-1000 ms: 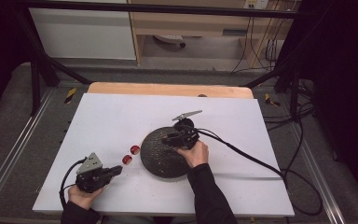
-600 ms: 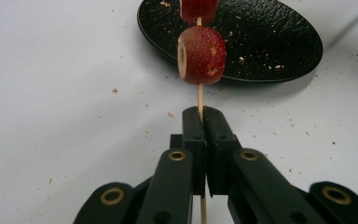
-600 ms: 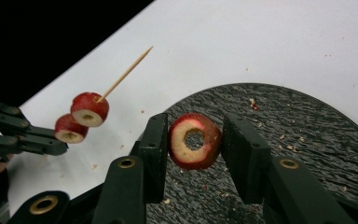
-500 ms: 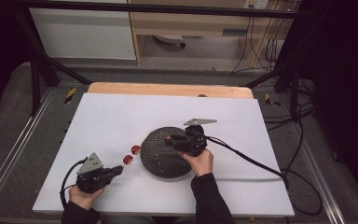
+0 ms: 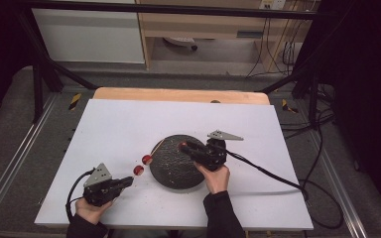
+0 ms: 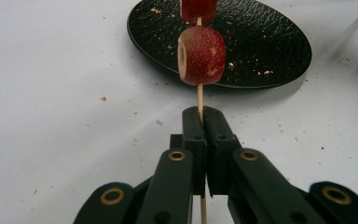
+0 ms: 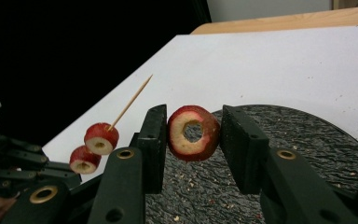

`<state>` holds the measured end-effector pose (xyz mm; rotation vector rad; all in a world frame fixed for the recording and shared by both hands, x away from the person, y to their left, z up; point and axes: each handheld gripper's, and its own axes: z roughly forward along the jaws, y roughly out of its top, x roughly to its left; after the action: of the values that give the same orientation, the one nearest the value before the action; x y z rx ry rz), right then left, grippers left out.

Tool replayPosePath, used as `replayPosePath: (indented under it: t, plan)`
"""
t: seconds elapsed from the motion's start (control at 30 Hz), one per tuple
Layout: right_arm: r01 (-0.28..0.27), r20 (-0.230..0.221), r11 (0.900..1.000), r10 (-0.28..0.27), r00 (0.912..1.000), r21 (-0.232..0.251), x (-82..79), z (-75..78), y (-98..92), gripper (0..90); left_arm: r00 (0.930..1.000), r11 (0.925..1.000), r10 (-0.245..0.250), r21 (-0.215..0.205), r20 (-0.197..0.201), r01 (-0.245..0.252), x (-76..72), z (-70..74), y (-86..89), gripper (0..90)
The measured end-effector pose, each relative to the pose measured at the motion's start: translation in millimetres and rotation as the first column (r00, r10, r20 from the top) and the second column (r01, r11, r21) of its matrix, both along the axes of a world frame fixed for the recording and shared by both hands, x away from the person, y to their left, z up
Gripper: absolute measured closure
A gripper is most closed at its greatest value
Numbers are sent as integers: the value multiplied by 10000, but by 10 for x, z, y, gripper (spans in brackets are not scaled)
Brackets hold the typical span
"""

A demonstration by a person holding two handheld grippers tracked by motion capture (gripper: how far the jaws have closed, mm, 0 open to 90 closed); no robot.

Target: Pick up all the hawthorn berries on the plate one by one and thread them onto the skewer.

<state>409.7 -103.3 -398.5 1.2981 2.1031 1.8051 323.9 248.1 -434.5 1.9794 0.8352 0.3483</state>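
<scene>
Fruit ring [image 7: 193, 133], red-skinned with a cored middle, is sitting clamped between the jaws of our right gripper [image 5: 187, 147], which we are holding over the far part of the black plate [image 5: 171, 173]. Left of the plate, we are gripping a wooden skewer [image 6: 199, 99] in our left gripper [image 5: 125, 182], jaws pinched tight on it, with two fruit pieces [image 5: 143, 164] threaded on it above the white table [image 5: 119, 124].
</scene>
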Motion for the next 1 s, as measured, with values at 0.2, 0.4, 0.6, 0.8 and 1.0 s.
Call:
replayPosePath:
  t: [0.2, 0.4, 0.6, 0.8, 1.0]
  plan:
    - [419, 151, 9959, -432, 9990, 801, -42, -69, -52, 624, 10000, 10000, -67, -40, 46, 67, -9, -2, -58, 879]
    - [721, 235, 9884, -759, 9968, 1338, -77, -127, -83, 624, 9999, 9999, -114, -63, 44, 114, -13, -13, -124, 879]
    - [988, 424, 9810, -1073, 9933, 1672, -92, -145, -102, 624, 9999, 9998, -151, -149, 22, 152, -20, -23, -186, 878]
    - [1289, 718, 9670, -1478, 9864, 2199, -113, -129, -102, 624, 9999, 9998, -145, -147, 78, 147, -34, -37, -253, 878]
    - [1511, 852, 9501, -1803, 9799, 2729, -107, -114, -99, 624, 9999, 9997, -59, -236, 140, 63, -50, -44, -296, 878]
